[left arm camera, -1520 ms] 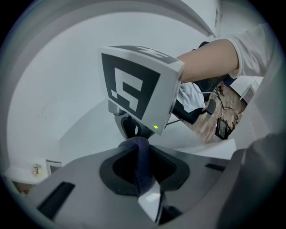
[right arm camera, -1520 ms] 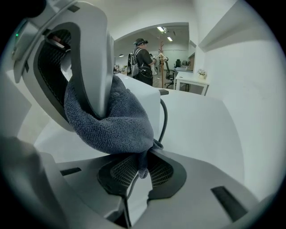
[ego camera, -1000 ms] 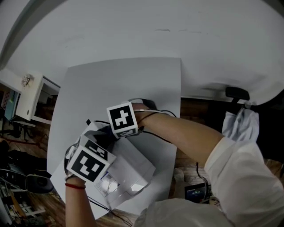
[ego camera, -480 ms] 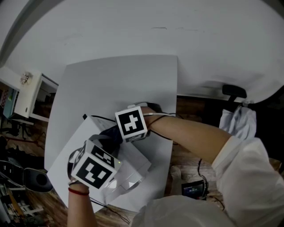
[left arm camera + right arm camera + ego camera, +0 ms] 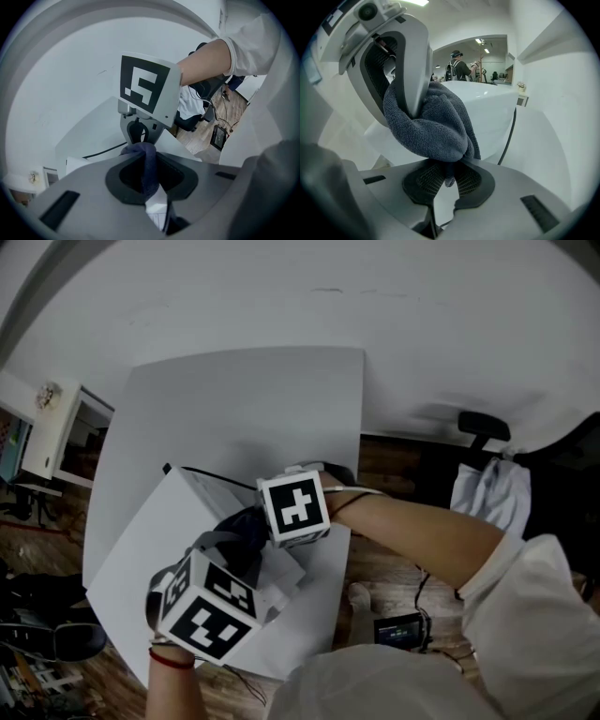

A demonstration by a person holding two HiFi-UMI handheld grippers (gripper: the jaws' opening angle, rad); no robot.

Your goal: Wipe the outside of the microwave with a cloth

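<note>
Both grippers are over the microwave point(image 5: 131, 554), a plain white box set at an angle on the white bench point(image 5: 244, 404), with a thin black cable point(image 5: 202, 472) running along its far edge. Between the two marker cubes sits the cloth point(image 5: 436, 119), and it is a dark one: grey-blue, with a fine towelling weave that shows clearly in the right gripper view. It is bunched into a fat, rounded lump with soft folds, not spread flat.

The right gripper point(image 5: 446, 174) has its jaws pinched on a lower fold of that lump, with a small tail of fabric poking down between the ribbed pads. The left gripper point(image 5: 149, 161) is clamped on it too. Its own view shows a narrow strip of the same dark fabric squeezed upright between the jaws, rising to a rolled hump at the tips.

So the cloth is held from both sides, stretched short between the two tools. From the head view it shows as a dark patch above the microwave's top face, towards the corner nearest the person. Whether it actually presses on the surface cannot be made out from here.

The right forearm reaches in bare from a white sleeve point(image 5: 525, 606). A red band point(image 5: 172, 659) circles the left wrist. Beyond the bench edge, wood flooring point(image 5: 389, 568) shows.
</note>
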